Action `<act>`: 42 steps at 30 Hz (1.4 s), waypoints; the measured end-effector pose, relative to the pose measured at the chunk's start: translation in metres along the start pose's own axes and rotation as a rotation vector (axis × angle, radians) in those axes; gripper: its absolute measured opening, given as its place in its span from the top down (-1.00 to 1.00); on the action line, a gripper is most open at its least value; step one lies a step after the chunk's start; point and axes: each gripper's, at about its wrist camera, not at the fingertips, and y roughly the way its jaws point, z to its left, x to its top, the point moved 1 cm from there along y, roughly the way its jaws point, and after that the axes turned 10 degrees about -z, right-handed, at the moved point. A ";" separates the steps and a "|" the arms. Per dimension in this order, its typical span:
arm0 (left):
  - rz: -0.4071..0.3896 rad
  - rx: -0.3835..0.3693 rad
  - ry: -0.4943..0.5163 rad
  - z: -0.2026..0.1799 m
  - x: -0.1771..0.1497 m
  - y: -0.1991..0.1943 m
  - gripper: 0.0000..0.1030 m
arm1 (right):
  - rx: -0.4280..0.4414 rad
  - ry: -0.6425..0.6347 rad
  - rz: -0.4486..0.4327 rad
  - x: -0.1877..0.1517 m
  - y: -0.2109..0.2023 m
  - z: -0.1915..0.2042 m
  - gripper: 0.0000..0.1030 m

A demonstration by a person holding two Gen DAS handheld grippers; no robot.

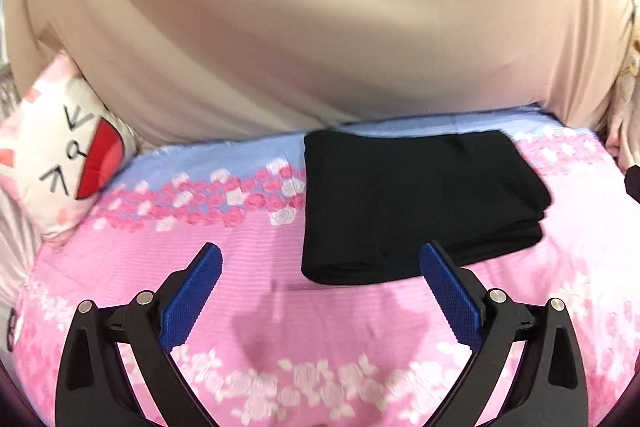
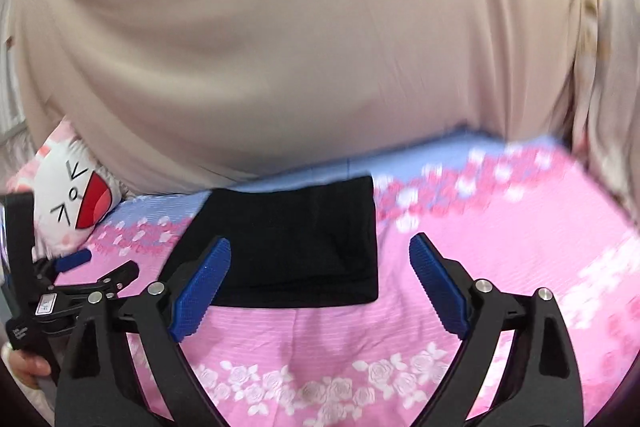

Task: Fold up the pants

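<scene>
The black pants (image 1: pixel 416 203) lie folded into a compact, layered rectangle on the pink floral bedspread (image 1: pixel 248 279). My left gripper (image 1: pixel 322 251) hovers just in front of the fold's near left edge, its blue pads wide apart and empty. In the right wrist view the folded pants (image 2: pixel 296 243) sit ahead and slightly left. There my right gripper (image 2: pixel 320 239) is open above their near edge and holds no cloth. The left gripper (image 2: pixel 100 265) also shows at the left edge of that view, open, with a person's hand (image 2: pixel 24 363) on its handle.
A white cat-face pillow (image 1: pixel 64 155) with a red mouth lies at the back left of the bed. A broad beige fabric surface (image 1: pixel 320 27) rises behind the bed. A blue band of the bedspread (image 1: pixel 224 159) runs along the far edge.
</scene>
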 end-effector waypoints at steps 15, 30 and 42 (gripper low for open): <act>-0.022 -0.011 -0.038 -0.011 -0.014 -0.050 -0.90 | -0.092 -0.084 0.015 -0.020 -0.036 0.038 -0.90; -0.010 -0.027 -0.063 -0.004 -0.018 -0.055 -0.90 | -0.087 -0.094 0.029 -0.027 -0.040 0.046 -0.90; -0.030 -0.012 -0.053 -0.009 -0.029 -0.050 -0.90 | -0.090 -0.091 0.057 -0.035 -0.039 0.044 -0.90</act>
